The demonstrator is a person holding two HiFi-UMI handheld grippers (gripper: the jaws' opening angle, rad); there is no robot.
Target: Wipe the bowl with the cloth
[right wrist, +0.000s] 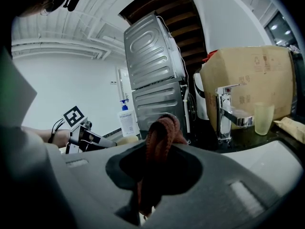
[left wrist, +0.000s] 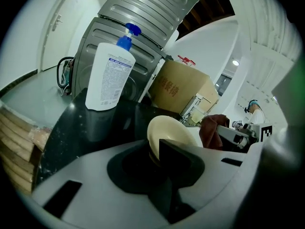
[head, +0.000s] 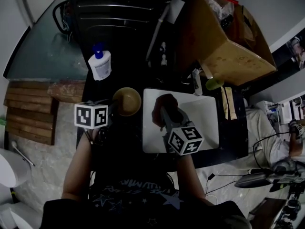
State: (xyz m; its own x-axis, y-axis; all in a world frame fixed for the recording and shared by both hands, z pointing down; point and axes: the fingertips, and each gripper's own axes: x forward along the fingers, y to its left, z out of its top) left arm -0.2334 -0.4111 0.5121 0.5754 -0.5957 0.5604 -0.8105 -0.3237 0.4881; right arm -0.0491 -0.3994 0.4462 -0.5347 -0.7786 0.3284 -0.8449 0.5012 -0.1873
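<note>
A tan bowl (head: 127, 100) sits on the black counter just left of the white sink (head: 202, 118). My left gripper (head: 111, 111) reaches it from the left, and in the left gripper view the jaws pinch the near rim of the cream bowl (left wrist: 169, 130), one jaw inside it. My left gripper (left wrist: 159, 157) is shut on that rim. Over the sink, my right gripper (head: 167, 117) is shut on a dark red cloth (head: 165, 104). The bunched cloth (right wrist: 160, 133) sticks up out of my right gripper (right wrist: 151, 175) and hangs down between the jaws.
A white pump bottle (head: 100, 64) stands behind the bowl. The faucet (head: 196, 81) and a green cup (head: 214, 83) stand at the sink's back edge, under a large cardboard box (head: 228, 37). A metal appliance (head: 119, 13) rises at the back. Wooden slats (head: 28, 109) lie to the left.
</note>
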